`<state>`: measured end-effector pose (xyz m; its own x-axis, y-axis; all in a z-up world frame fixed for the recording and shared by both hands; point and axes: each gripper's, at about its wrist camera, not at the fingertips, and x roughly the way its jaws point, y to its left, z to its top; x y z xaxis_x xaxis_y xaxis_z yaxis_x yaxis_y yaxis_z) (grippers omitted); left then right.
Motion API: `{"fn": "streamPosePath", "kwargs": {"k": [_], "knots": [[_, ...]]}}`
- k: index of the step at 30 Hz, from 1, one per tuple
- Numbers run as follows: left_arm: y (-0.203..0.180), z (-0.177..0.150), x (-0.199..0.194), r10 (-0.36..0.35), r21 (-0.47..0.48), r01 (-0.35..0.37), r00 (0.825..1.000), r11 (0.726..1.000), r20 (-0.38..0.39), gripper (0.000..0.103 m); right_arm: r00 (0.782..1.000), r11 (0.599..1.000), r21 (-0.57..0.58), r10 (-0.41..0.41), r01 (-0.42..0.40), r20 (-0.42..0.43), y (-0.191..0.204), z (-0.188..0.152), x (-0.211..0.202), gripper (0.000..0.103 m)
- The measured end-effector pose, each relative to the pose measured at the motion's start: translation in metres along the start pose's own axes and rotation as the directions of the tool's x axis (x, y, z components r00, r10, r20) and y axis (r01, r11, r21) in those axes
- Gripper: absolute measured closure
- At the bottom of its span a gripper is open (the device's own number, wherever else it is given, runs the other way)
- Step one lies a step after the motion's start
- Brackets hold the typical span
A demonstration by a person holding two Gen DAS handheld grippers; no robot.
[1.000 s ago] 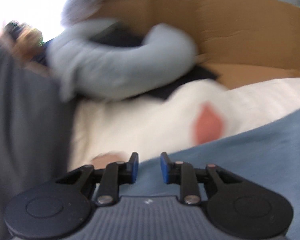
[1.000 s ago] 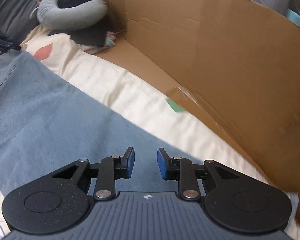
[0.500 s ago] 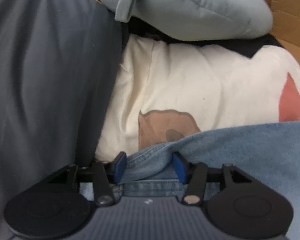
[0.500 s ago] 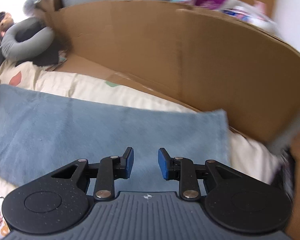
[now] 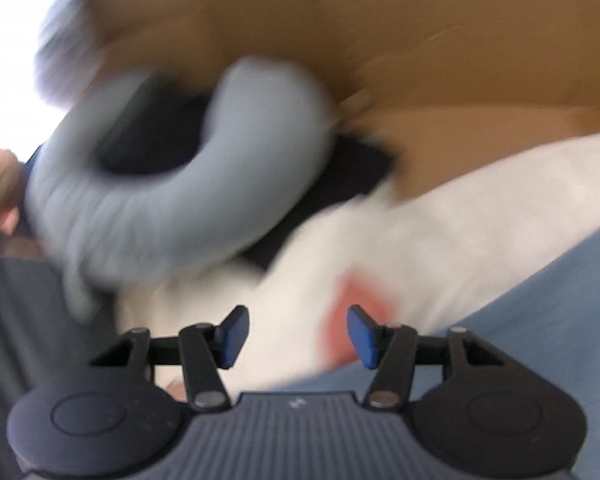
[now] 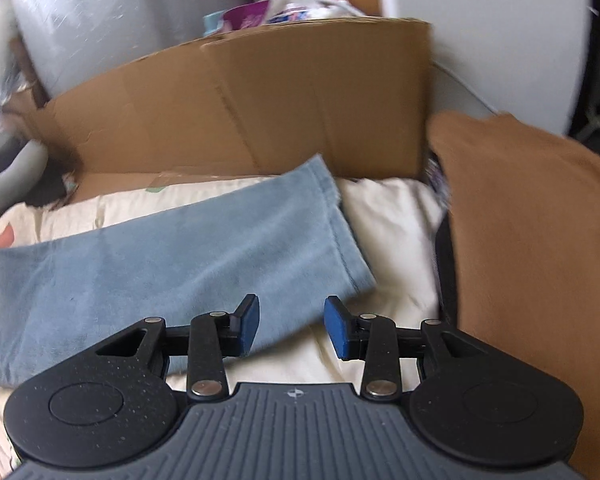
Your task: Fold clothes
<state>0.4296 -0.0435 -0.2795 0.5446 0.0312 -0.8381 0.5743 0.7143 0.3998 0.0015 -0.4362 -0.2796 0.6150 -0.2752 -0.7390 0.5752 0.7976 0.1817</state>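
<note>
A long, soft blue garment, a trouser leg by its stitched hem, lies flat on a cream printed bedsheet. In the right wrist view its long axis runs from the lower left up toward the upper right, and the hemmed end points at the brown cardboard wall behind the bed.

The right gripper tilts down over the sheet with its jaws opening and nothing between them. The lower edge of the garment passes under its left finger, and the hem lies just ahead of the tips, not pinched.

The left wrist view is heavily blurred. The left gripper also angles down, its jaws held fairly wide and empty. The blue cloth sits under and to the right of its fingers, with bare sheet and a red patch between the tips. A grey U-shaped neck pillow rests on dark fabric farther off, by the cardboard.
</note>
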Motion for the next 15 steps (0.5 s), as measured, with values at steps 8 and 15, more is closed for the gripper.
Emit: {"fn": "streamPosePath", "kwargs": {"k": [8,15], "knots": [[-0.138,0.055,-0.038,-0.229,0.200,0.205,0.967,0.958,0.108,0.043,0.998,0.994,0.096,-0.056,0.053,0.028,-0.022,-0.024,-0.037,0.060],[-0.233,0.071,-0.062,-0.373,0.298,0.329,0.921,0.896,0.107,0.040,0.992,0.979,0.176,-0.116,0.106,0.047,-0.037,-0.040,-0.058,0.059]]}}
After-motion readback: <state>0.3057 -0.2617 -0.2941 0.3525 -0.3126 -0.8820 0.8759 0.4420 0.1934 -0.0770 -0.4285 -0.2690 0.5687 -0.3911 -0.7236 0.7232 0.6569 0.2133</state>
